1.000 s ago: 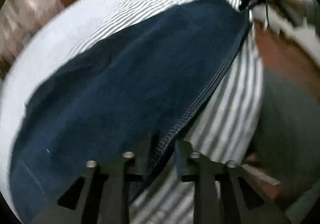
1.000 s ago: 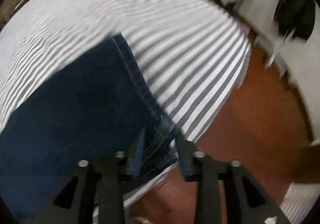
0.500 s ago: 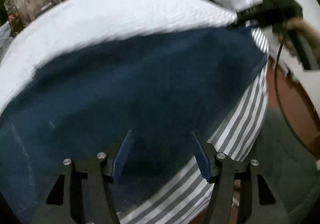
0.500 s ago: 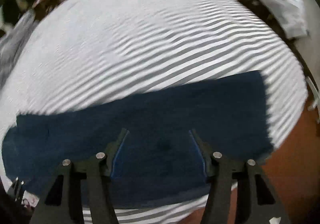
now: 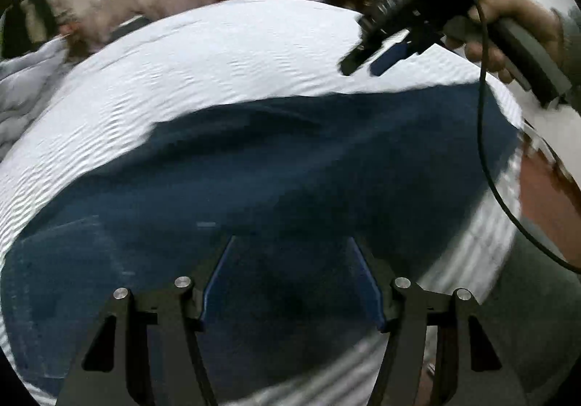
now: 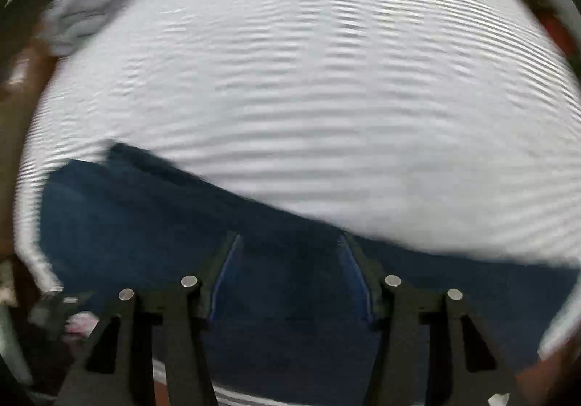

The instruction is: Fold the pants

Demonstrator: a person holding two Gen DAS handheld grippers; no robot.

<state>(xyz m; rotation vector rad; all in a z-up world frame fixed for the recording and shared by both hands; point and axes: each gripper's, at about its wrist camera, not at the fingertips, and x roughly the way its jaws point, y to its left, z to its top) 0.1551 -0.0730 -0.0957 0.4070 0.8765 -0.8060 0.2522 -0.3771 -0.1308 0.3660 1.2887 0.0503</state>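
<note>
The pants (image 5: 290, 188) lie spread as a dark blue band on the striped bed sheet (image 5: 236, 61), directly beneath and ahead of the left hand-held gripper (image 5: 292, 275), whose jaws stand wide apart with nothing between them. The right hand-held gripper (image 6: 288, 271) is likewise spread and empty, with the cloth under its fingertips and bare sheet beyond. From either one, the long axis of the pants runs crosswise, left to right. In the left wrist view the right hand-held gripper hangs above the far right end of the band, so each end has its own nearer hand. I judge the next fold calls for gripping the ends and bringing one over the other.
</note>
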